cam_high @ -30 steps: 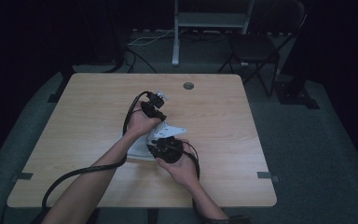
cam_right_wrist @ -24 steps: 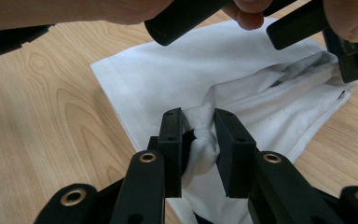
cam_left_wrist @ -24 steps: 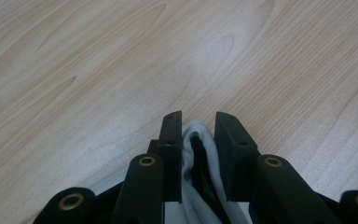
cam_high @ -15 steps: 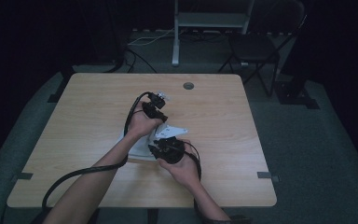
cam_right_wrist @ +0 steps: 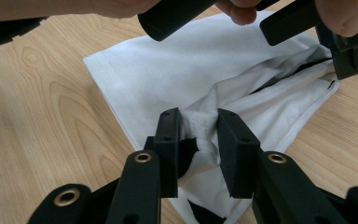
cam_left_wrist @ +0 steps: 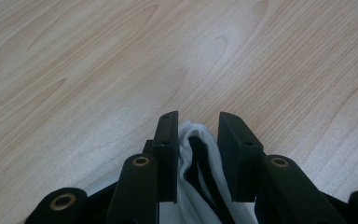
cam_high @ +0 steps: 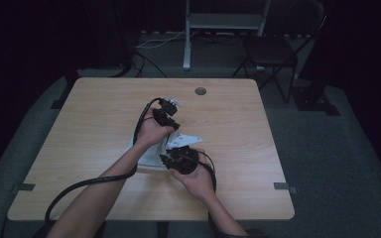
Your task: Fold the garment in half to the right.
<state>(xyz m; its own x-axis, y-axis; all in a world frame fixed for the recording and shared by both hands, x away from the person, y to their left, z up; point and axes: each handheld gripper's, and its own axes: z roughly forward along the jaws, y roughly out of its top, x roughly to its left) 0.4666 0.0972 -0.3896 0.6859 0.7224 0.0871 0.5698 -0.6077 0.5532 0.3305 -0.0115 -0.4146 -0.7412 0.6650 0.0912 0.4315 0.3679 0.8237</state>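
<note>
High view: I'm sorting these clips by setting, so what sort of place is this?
Probably a lab or studio set up for recording, not a home: one bare wooden table on grey carpet, dark surroundings, a folding chair and loose cables on the floor behind.

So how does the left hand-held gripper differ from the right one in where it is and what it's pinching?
The left hand-held gripper sits farther up the table; the right hand-held gripper sits nearer the person. The left grips a bunched fold of the white cloth with bare wood ahead of it; the right grips a seamed edge with the cloth spread out ahead of it. Both have their jaws closed on the same cloth.
</note>
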